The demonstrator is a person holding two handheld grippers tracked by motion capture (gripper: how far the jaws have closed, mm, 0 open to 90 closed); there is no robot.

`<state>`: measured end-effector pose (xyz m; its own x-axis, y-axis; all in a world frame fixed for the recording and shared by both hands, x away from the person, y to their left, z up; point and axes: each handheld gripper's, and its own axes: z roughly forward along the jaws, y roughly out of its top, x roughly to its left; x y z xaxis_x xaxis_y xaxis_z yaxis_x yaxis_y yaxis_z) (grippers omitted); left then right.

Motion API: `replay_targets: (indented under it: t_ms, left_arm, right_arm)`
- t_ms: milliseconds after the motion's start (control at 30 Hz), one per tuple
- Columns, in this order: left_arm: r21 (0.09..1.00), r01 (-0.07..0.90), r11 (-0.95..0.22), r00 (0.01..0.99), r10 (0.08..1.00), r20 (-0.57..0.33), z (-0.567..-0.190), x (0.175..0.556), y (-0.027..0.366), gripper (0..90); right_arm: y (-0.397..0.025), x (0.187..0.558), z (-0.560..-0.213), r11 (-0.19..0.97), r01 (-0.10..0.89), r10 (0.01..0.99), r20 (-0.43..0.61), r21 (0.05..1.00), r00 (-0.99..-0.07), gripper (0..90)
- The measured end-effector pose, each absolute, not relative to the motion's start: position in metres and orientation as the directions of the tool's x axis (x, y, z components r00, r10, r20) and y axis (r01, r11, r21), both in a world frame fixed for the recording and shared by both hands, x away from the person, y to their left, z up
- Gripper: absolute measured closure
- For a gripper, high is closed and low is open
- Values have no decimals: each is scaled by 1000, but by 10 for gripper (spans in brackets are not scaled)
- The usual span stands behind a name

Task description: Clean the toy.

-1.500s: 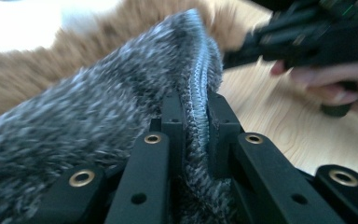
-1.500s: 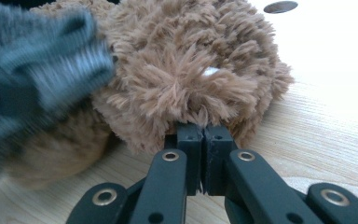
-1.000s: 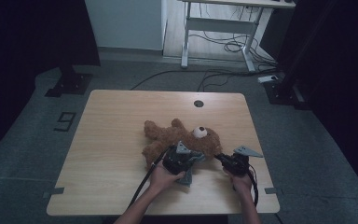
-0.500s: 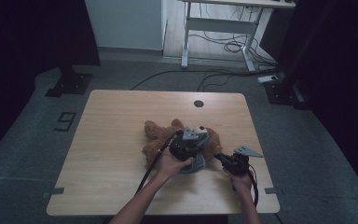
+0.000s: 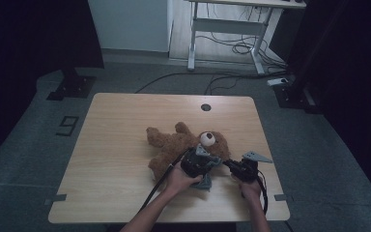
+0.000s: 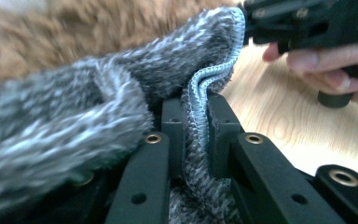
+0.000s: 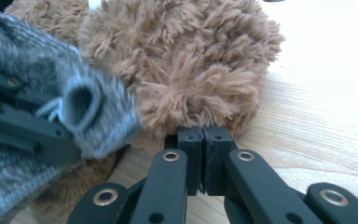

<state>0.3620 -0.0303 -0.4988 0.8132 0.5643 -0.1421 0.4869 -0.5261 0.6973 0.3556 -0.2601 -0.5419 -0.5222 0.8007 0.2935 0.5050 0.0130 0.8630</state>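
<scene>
The teddy bear is laid on the desk, lower centre of the frame; the knitted cloth is placed below it.

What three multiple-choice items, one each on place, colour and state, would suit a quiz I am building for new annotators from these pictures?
1. Where on the light wooden table does the fluffy brown teddy bear lie?
A. far left corner
B. right of the middle, toward the near edge
C. on the floor

2. What colour is the knitted garment with the pale blue hem?
A. mottled grey
B. red
C. yellow

3. How does the left hand-held gripper stand?
A. wide open, nothing in it
B. shut on the knitted garment
C. lying on the table

Answers:
1 B, the high view shows the bear there, just ahead of both hands.
2 A, the left gripper view shows grey and white yarn.
3 B, the hem runs pinched between its jaws.
</scene>
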Motion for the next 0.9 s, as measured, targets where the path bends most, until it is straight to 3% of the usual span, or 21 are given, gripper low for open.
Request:
replay_targets:
  t_ms: [467,900]
  left_arm:
    - [683,461,-567,824,559,-91,-503,340,-10,788]
    - [803,458,-382,736,670,-100,-447,354,61,787]
  right_arm:
    - [-260,355,-541,13,503,796,295,864,-528,875]
    - [-259,354,-540,-1,492,781,308,871,-543,857]
